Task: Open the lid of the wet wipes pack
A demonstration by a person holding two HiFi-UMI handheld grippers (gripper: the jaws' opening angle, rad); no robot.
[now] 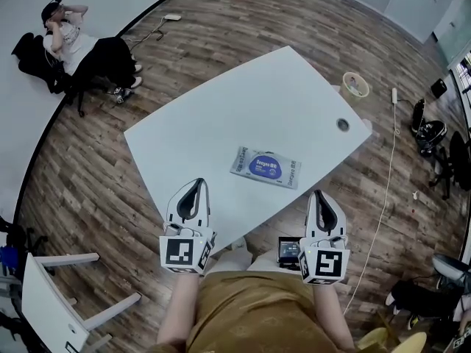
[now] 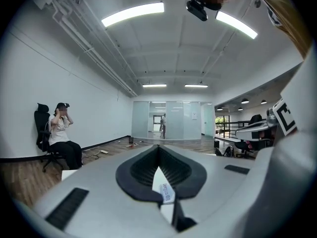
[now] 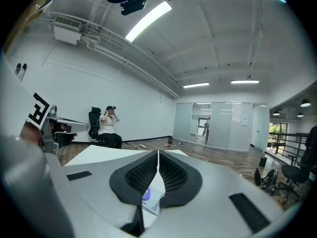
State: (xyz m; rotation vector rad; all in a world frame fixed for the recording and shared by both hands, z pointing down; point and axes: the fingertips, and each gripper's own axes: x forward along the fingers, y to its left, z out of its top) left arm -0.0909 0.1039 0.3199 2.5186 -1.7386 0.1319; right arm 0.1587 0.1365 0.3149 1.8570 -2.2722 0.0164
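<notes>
Jaws stayed out of it: both the left gripper (image 1: 196,182) and right gripper (image 1: 319,194) were pressed together, empty. The wet wipes pack (image 1: 243,160) looked light and soft, best taken at the edge of its lid (image 1: 267,166).

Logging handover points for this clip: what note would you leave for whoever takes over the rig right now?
Left gripper: shut, empty, at the table's near edge.
Right gripper: shut, empty, at the same edge.
Wet wipes pack: flat on the table ahead, between the two, untouched; lid looks closed.
Done: nothing. To do: reach the pack, hold it, lift the lid.
</notes>
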